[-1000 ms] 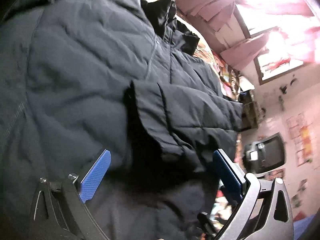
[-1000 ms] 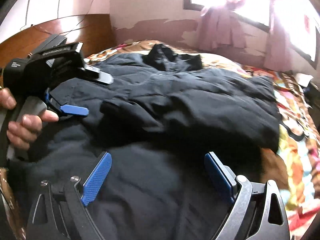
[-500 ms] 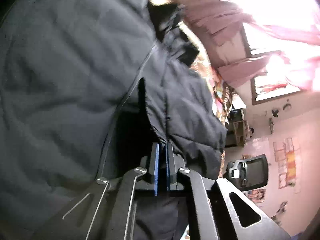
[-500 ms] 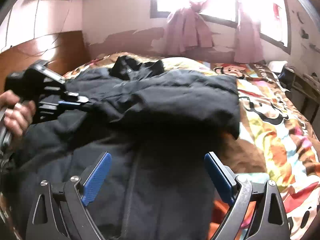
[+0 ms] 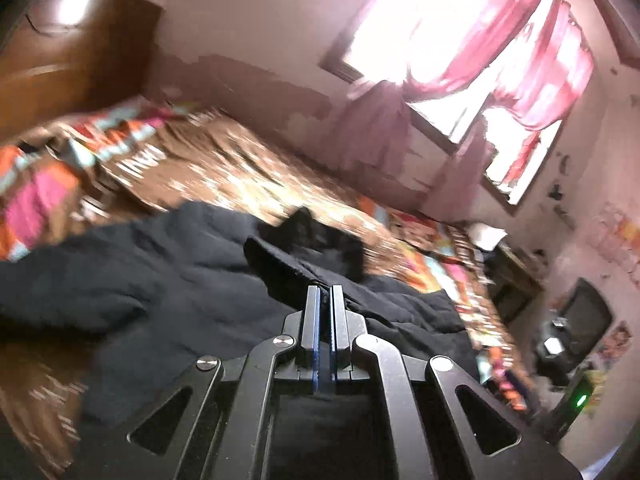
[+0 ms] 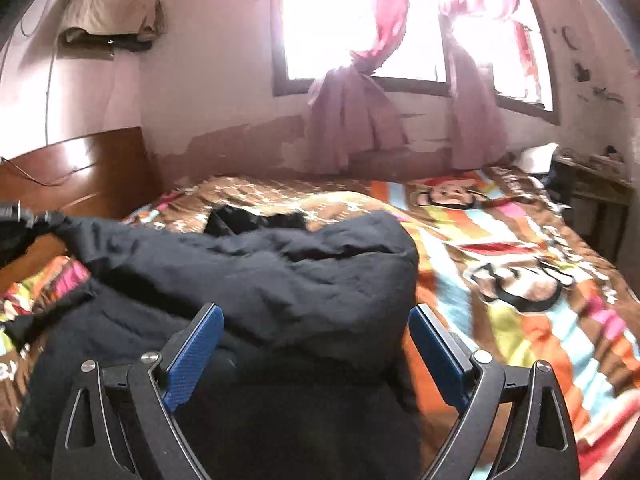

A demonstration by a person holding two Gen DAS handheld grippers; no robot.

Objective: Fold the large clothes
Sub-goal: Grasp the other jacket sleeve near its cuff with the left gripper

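Observation:
A large dark padded jacket (image 6: 256, 276) lies on the bed and also shows in the left wrist view (image 5: 160, 280). My left gripper (image 5: 324, 296) is shut on a fold of the jacket's sleeve and holds it lifted; in the right wrist view it (image 6: 16, 220) is at the far left edge, stretching the fabric out. My right gripper (image 6: 316, 328) is open and empty, its blue pads (image 6: 196, 352) on either side of the jacket's near part, just above it.
The bed has a colourful cartoon blanket (image 6: 520, 272) and a wooden headboard (image 6: 80, 168) at left. A window with pink curtains (image 6: 360, 92) is behind. A dark television (image 5: 580, 320) and a small table (image 6: 592, 184) stand at right.
My left gripper closed on the jacket's sleeve fold and lifted it up and to the left, and its view swung toward the room. My right gripper stayed open and drew back a little.

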